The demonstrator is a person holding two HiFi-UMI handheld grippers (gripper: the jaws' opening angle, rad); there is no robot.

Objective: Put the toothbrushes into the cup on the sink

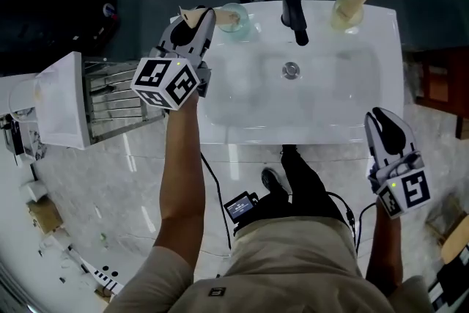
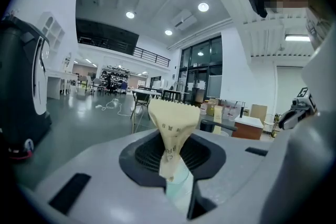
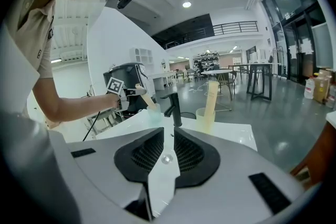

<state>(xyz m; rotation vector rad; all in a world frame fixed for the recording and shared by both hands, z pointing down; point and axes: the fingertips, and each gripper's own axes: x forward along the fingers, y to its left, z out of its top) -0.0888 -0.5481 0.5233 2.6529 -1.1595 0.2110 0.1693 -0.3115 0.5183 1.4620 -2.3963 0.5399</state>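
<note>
Over the back left corner of the sink [image 1: 242,134], the left gripper [image 1: 198,17] reaches out on a straight forearm, jaws clamped on a wrapped toothbrush [image 2: 173,128] tilted at the cup [image 1: 234,17]. By the front right edge, the right gripper [image 1: 385,121] points toward the basin; its jaws stand slightly parted, nothing between them.

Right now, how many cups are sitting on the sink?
2. A pale green see-through plastic cup stands left of the black faucet on the white sink. A yellowish translucent cup stands right of the faucet. None seems hidden.
</note>
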